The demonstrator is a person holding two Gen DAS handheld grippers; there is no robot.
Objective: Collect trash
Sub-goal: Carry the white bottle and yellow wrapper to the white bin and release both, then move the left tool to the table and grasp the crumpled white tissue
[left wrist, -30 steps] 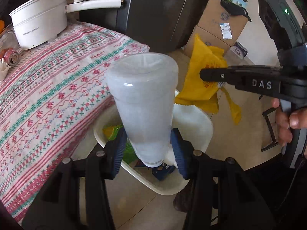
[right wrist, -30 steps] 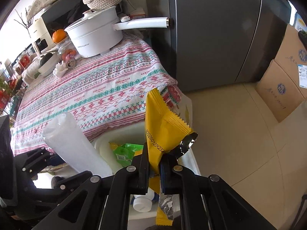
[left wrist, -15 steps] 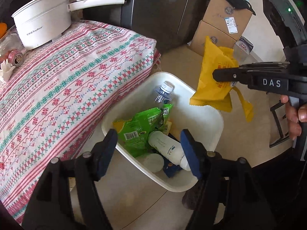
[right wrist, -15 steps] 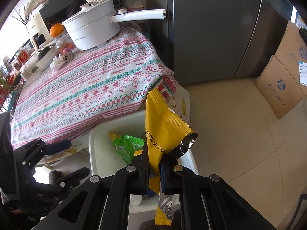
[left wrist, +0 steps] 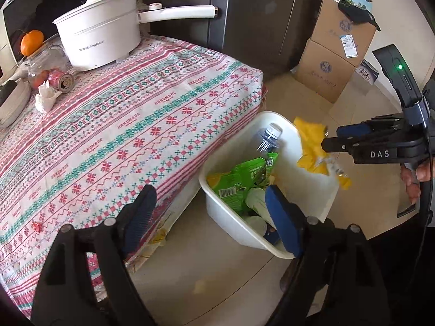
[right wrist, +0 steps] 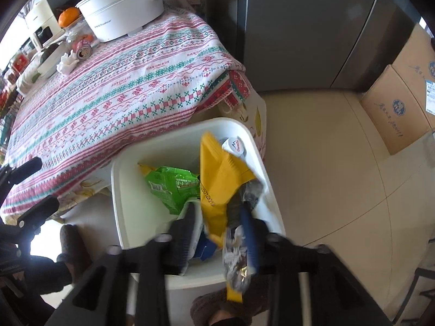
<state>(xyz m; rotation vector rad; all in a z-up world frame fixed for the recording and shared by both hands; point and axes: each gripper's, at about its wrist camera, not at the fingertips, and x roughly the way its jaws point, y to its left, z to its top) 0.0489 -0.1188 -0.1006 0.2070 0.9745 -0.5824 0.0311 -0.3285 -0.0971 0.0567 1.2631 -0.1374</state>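
A white bin [left wrist: 225,212] stands on the floor beside the table and holds green wrappers [left wrist: 236,179], a clear bottle [left wrist: 267,140] and a white bottle [left wrist: 258,203]. My left gripper [left wrist: 214,217] is open and empty above the bin's near edge. My right gripper [right wrist: 217,225] is open over the bin [right wrist: 119,198]. The yellow snack bag [right wrist: 217,182] hangs loose between its spread fingers and drops toward the bin. The left wrist view shows the bag [left wrist: 312,146] at the right gripper's tips [left wrist: 330,140].
The table has a patterned cloth [left wrist: 122,125] with a white pot [left wrist: 100,40], an orange [left wrist: 32,42], a small can [left wrist: 61,80] and crumpled tissue [left wrist: 46,99]. A dark fridge [right wrist: 312,27] and cardboard boxes [left wrist: 337,51] stand behind. Slippers [right wrist: 73,244] lie near the bin.
My left gripper let the white bottle fall into the bin and pulled back. My right gripper opened and released the yellow bag, which is now falling toward the bin.
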